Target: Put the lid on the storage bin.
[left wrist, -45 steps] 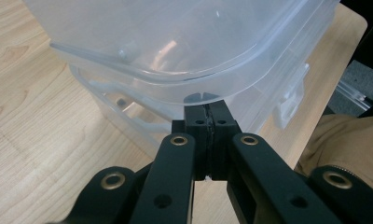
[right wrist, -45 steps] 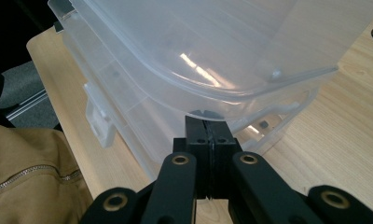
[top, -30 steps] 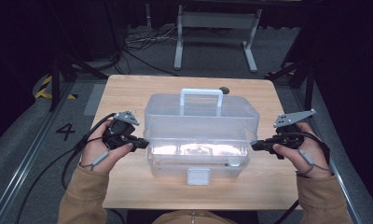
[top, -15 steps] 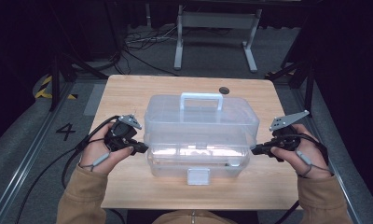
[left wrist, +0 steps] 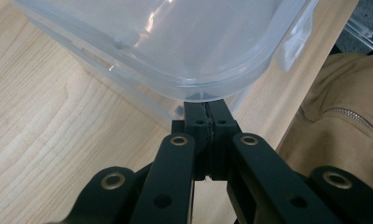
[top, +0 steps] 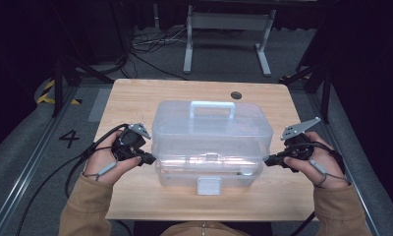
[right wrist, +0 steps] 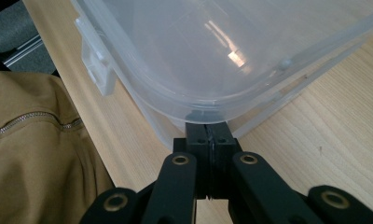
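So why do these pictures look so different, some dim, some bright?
High view: soft and dim, dark surroundings, pale glare along the clear box. Left gripper view: brightly lit, the lid's rim sharp, the left tool black against it. Right gripper view: white glints on the lid, right tool crisp.

High view looks down; claw views closely share the box (top: 211,142).
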{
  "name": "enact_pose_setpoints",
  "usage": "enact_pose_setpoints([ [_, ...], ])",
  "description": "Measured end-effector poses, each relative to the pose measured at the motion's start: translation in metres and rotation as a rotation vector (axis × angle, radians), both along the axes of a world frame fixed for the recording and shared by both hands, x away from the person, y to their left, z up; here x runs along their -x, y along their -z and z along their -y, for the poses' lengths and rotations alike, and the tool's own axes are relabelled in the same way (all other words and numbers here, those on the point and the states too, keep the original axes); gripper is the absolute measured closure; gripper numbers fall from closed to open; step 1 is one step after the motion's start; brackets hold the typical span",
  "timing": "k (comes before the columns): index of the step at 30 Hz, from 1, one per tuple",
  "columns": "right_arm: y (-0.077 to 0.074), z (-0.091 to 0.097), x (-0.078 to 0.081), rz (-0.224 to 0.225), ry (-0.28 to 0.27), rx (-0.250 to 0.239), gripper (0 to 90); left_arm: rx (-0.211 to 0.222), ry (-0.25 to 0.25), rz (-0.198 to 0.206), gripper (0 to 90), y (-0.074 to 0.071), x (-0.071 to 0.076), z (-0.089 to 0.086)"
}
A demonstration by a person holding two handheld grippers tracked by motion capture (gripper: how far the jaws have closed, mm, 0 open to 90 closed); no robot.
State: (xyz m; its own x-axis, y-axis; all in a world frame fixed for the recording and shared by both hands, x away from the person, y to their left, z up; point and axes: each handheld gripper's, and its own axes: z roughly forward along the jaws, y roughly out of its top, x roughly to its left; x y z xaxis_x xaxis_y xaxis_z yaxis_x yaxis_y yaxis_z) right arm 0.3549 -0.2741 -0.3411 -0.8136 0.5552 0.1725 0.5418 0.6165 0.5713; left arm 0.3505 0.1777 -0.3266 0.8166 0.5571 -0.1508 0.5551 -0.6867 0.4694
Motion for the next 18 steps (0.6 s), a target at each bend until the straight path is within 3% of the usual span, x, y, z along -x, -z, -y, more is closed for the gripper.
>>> enact_pose_setpoints([
  [18,0.0055,-0.0039,-0.0004,-0.030,-0.028,0.051,90.0,-0.045,0.025,-0.030,89.5,0.0046,0.0002,0.0034],
])
